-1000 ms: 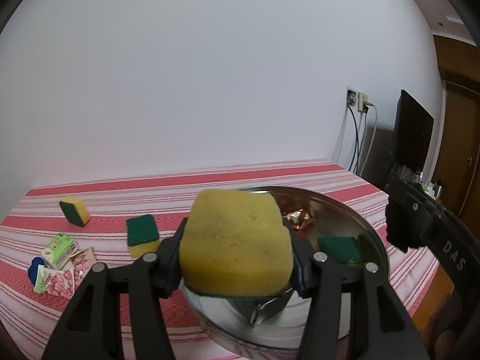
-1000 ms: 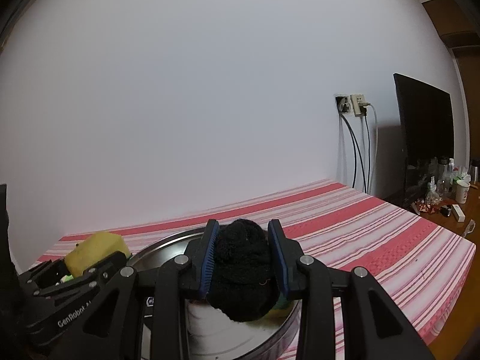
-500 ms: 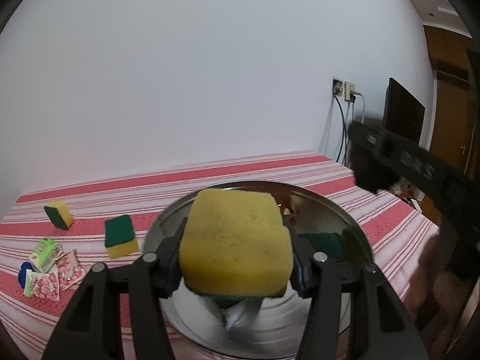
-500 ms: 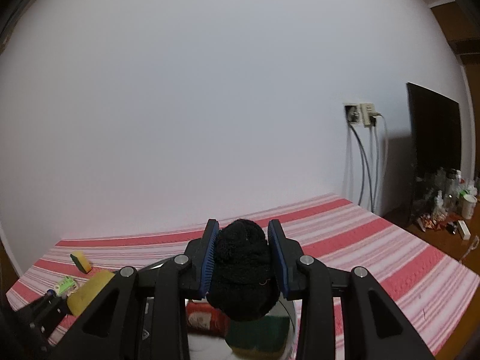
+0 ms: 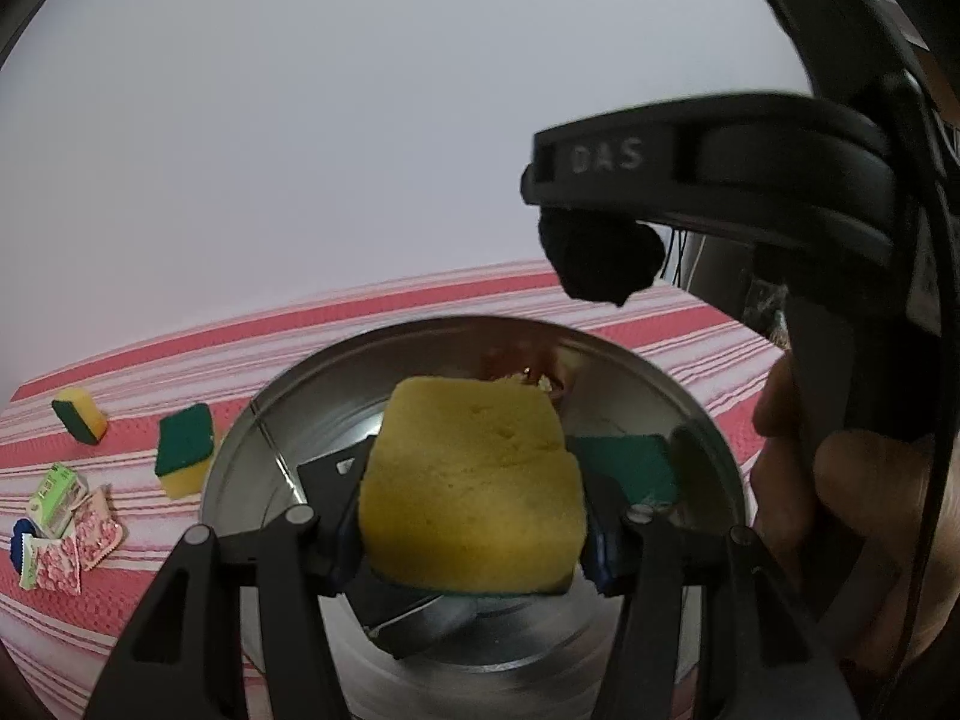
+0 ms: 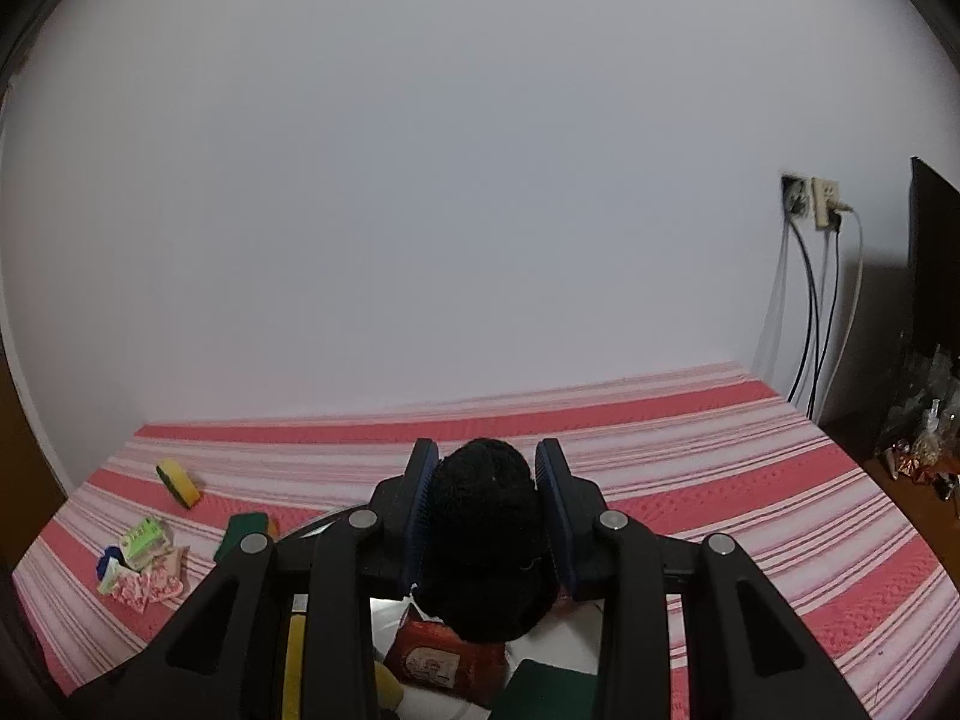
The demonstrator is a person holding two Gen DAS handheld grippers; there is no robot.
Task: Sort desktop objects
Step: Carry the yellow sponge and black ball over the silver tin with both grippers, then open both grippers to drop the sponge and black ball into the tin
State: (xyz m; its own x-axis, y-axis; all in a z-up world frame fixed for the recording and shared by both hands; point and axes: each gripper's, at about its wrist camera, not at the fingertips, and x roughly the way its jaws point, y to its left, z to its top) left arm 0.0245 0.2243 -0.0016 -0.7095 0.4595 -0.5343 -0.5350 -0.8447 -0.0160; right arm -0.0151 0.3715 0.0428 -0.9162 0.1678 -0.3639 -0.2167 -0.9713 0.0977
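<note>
Plain white wall [image 6: 480,180] behind, a wall outlet [image 6: 810,201] with a few cables [image 6: 807,324] hanging down, and a dark screen [image 6: 933,252] at the far right edge.

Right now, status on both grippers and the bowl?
Left gripper shut on yellow sponge, over metal bowl. Right gripper shut on black ball, above bowl. Nothing blocking.
</note>
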